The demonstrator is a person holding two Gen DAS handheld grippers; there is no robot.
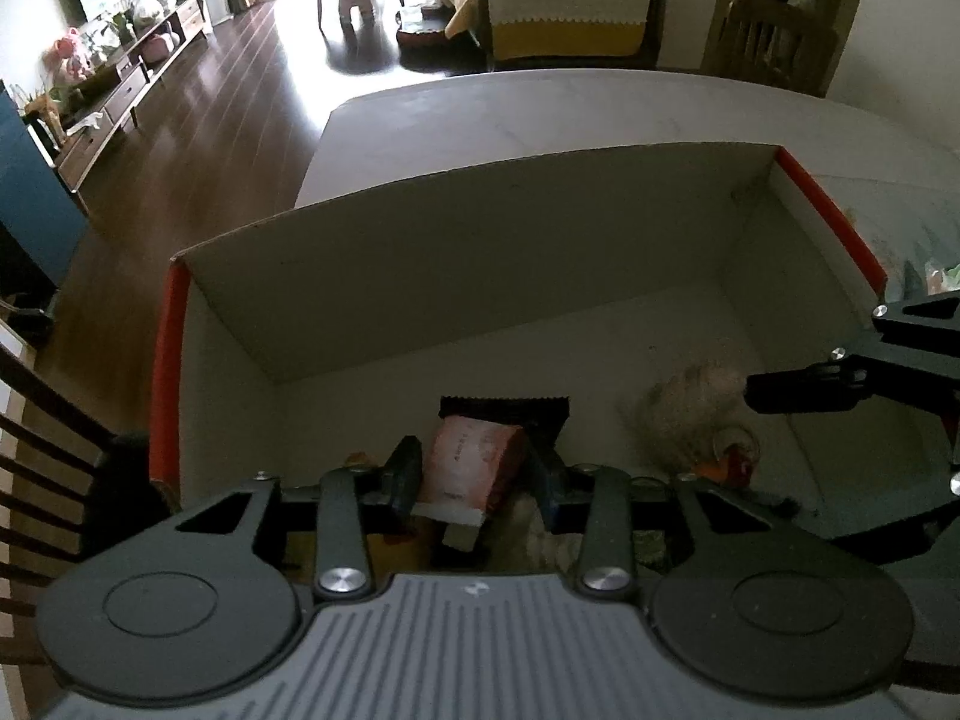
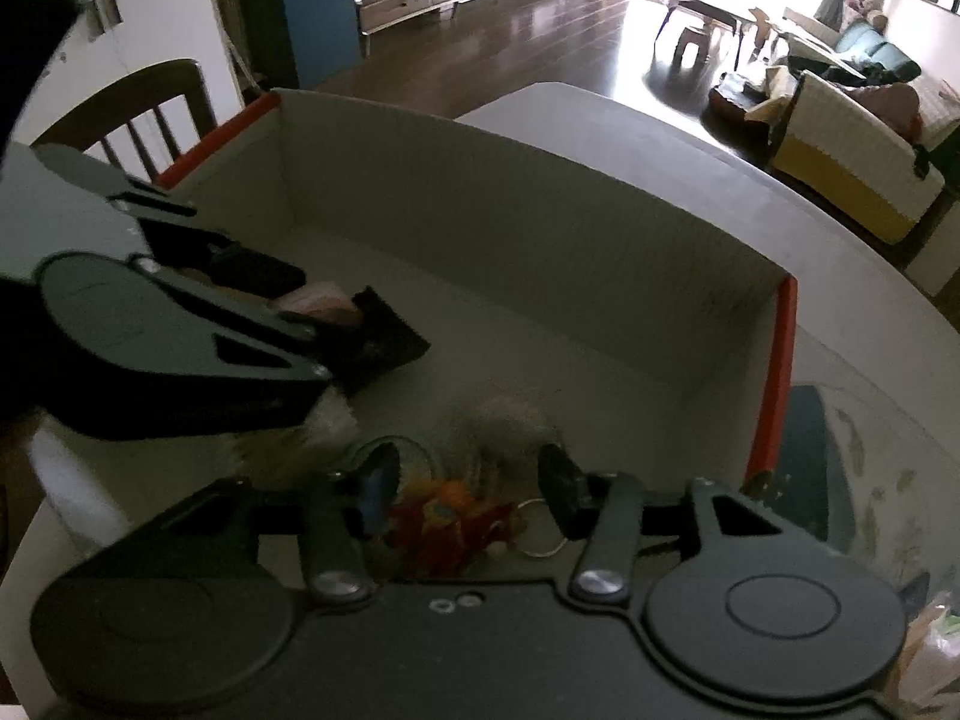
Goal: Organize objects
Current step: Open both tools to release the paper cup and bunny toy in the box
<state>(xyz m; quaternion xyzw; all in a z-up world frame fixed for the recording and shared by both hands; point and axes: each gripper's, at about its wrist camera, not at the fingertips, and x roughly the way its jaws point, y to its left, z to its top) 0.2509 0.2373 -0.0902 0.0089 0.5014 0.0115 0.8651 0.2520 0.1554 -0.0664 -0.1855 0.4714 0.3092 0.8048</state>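
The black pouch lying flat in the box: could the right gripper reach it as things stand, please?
Probably not directly. The left gripper, shut on the pink packet, sits over the black pouch, between it and the right gripper, which is open above the furry keychain.

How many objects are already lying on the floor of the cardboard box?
2 visible: a black packet under the pink pack held in the left gripper, and a furry keychain toy between the right gripper's fingers. More may be hidden under the grippers.

a: where's the right gripper [image 2: 468,483]?
b: at 6 o'clock, jaws apart around an orange keychain [image 2: 447,519] in the box [image 2: 540,222].
a: and the left gripper [image 2: 282,294]?
b: at 9 o'clock, gripping a pink packet [image 2: 321,300] over a black pouch [image 2: 384,342].
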